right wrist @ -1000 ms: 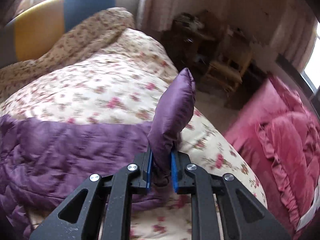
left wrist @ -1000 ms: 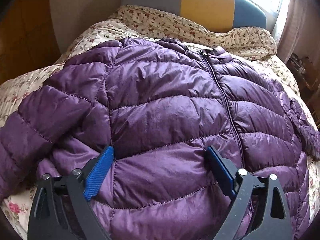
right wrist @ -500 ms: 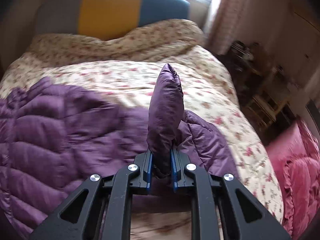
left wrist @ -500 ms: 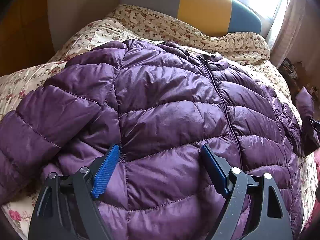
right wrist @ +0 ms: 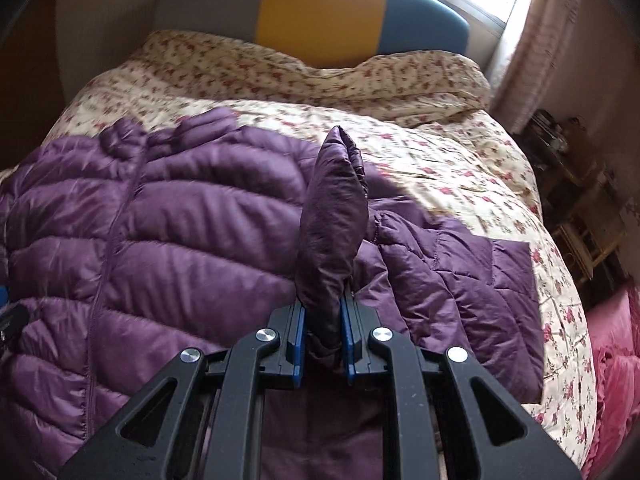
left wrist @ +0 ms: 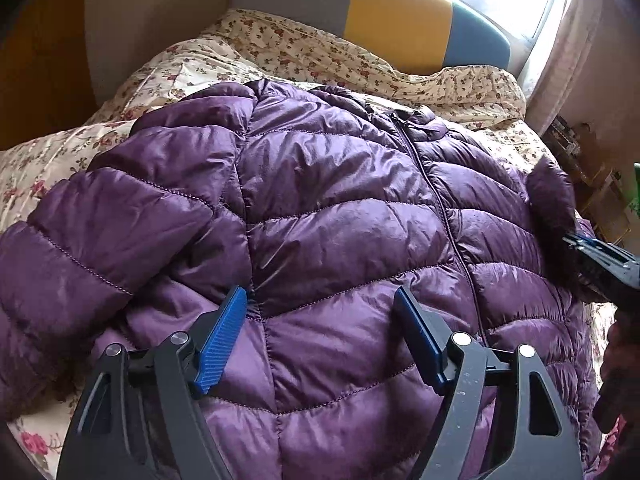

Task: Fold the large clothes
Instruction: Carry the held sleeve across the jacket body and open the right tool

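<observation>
A purple quilted puffer jacket (left wrist: 328, 208) lies front up, zipped, on a floral bed; it also shows in the right wrist view (right wrist: 168, 240). My left gripper (left wrist: 320, 320) is open and empty, its blue pads just above the jacket's lower front. My right gripper (right wrist: 323, 320) is shut on the cuff end of the jacket's sleeve (right wrist: 334, 216), which stands up between the pads, lifted over the jacket's right side. In the left wrist view the right gripper (left wrist: 600, 264) and the held sleeve (left wrist: 552, 196) appear at the right edge.
The floral quilt (right wrist: 440, 152) covers the bed, bunched at the head against a grey, yellow and blue headboard (right wrist: 320, 12). A pink bedspread (right wrist: 616, 360) lies lower right. Dark shelves and clutter (right wrist: 572, 184) stand right of the bed. The other sleeve (left wrist: 80, 248) lies at left.
My right gripper has swung the held sleeve from the bed's right side inward over the jacket body. My left gripper has stayed open over the jacket's lower front, shifting slightly.
</observation>
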